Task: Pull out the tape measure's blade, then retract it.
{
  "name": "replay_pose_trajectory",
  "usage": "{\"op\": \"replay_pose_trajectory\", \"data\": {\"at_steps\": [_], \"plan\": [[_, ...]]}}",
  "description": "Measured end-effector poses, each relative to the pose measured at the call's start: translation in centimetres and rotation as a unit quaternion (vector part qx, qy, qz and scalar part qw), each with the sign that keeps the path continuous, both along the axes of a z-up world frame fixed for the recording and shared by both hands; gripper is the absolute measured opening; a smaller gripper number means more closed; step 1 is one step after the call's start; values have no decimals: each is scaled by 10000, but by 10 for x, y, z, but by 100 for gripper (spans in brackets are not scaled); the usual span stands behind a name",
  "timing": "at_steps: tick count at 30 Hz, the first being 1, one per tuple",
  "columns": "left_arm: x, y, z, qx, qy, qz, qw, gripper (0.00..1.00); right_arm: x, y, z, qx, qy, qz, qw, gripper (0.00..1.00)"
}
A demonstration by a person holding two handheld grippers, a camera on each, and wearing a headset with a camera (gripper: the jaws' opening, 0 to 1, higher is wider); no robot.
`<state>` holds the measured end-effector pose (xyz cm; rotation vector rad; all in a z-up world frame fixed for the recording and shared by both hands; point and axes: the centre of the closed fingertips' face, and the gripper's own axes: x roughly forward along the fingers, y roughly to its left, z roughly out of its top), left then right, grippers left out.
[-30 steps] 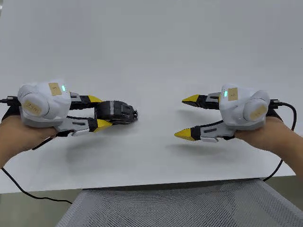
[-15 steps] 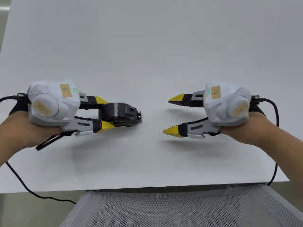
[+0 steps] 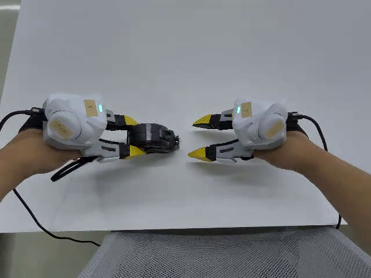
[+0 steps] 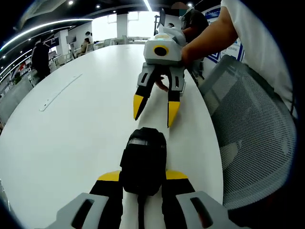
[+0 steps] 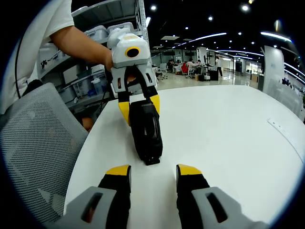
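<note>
White bench top (image 3: 185,58) stretches away from the person, with the grey mesh of a chair (image 3: 232,258) at its near edge and a black cable (image 3: 29,223) trailing off the near left side.

Just past that edge the two grippers face each other, low over the bench. The left gripper (image 3: 134,136) has its yellow-tipped jaws pressed onto the sides of the black tape measure (image 3: 153,139), which lies on the bench left of centre with its nose pointing right. The right gripper (image 3: 199,137) is empty, its jaws spread, with the tips just short of that nose and not touching it.

No blade is out yet, so I'd say the step in hand is taking hold of the end hook (image 5: 151,161). To do it well, the spread jaws should come in level with that small tab and shut on it alone, clear of the case. The left grip needs to hold the case firm and flat. The pull should then run straight to the right along the blade's own line, so that it does not twist or kink.

The left hand (image 3: 29,156) and right hand (image 3: 290,152) come in from either side with the forearms low and the wrists about level. Each gripper has one jaw nearer and one farther.

Beyond them the bench lies bare. The gripper views show a lit open office far behind.
</note>
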<state>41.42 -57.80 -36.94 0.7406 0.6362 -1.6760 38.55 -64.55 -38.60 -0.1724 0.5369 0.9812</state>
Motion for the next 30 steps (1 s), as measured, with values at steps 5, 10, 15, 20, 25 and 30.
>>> {"op": "replay_pose_trajectory", "data": {"at_steps": [5,10,15,20,25,30], "plan": [[0,0,0,6,-66,-86,9999,28,3,8,-2,39,-18,20,10000,34],[-2,0,0,22,-105,-175,9998,28,4,12,-4,45,-47,74,10000,28],[-1,0,-1,17,-105,-167,9998,28,6,19,-4,66,-71,137,9999,25],[-2,1,-1,15,-89,-168,9998,28,6,23,-8,49,-81,195,9998,22],[-2,0,-1,11,-82,-183,9998,28,5,24,-13,-7,-78,269,9996,19],[-2,0,-1,14,-79,-197,9998,28,6,25,-16,-11,-109,316,9994,17]]}}
